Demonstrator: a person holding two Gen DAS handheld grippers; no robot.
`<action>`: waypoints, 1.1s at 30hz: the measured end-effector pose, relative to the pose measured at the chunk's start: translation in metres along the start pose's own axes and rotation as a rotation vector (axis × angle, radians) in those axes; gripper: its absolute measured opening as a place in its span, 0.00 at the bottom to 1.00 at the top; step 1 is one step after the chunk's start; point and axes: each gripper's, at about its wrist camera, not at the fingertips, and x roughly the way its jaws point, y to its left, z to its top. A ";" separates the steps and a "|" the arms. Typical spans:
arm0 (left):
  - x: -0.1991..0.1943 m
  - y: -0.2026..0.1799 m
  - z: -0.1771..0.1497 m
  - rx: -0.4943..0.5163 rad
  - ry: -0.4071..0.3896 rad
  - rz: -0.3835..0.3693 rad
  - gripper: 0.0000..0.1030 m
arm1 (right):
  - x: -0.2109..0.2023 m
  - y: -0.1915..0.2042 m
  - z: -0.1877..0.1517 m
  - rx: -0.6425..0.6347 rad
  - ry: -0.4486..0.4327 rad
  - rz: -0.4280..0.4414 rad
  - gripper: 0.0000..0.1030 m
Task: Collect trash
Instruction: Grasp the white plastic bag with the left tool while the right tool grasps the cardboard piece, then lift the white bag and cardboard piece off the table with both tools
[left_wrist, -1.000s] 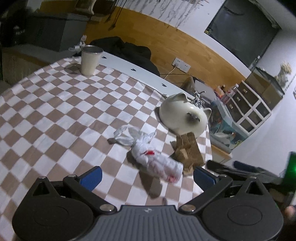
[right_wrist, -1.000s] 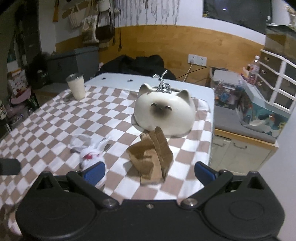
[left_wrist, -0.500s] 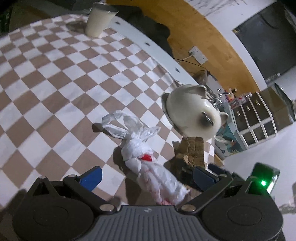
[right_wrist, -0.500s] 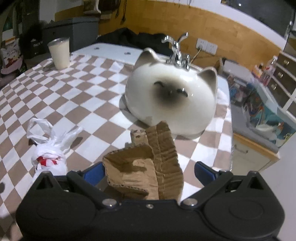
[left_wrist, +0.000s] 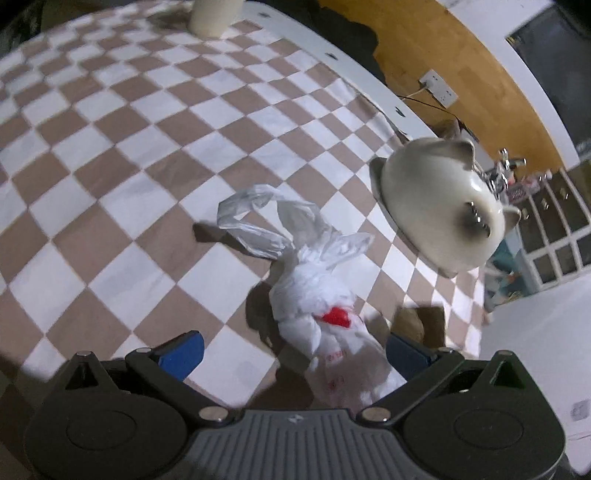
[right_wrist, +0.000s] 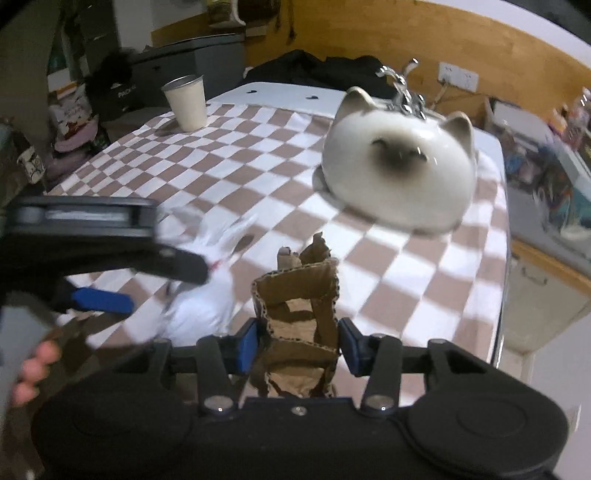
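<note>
Torn brown cardboard (right_wrist: 299, 332), corrugated edge, upright on checked tablecloth (right_wrist: 258, 162); right gripper (right_wrist: 297, 341) narrowed, blue pads touching both sides. Knotted white plastic bag (left_wrist: 317, 306), crinkled, red print, just left of cardboard; left gripper (left_wrist: 293, 352) wide, pads either side of bag's lower end, not closed on it. Cloth: brown-and-white squares over white table (right_wrist: 280, 90). Beyond trash: glossy round cat-shaped ceramic (right_wrist: 399, 173), cream with dark face. Far corner: pale cup (right_wrist: 186, 103), metal rim. Room: wood-panelled wall (right_wrist: 369, 33), socket (right_wrist: 458, 77), white glass-front cabinet (left_wrist: 554, 225).
</note>
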 end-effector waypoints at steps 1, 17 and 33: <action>0.002 -0.004 0.001 0.010 0.005 0.016 1.00 | -0.004 0.000 -0.005 0.019 0.003 -0.005 0.46; 0.011 -0.046 -0.018 0.140 0.051 0.117 0.41 | -0.049 -0.004 -0.054 0.191 0.018 -0.036 0.45; -0.065 -0.017 -0.086 0.312 -0.007 0.085 0.38 | -0.095 0.000 -0.078 0.212 0.029 -0.042 0.44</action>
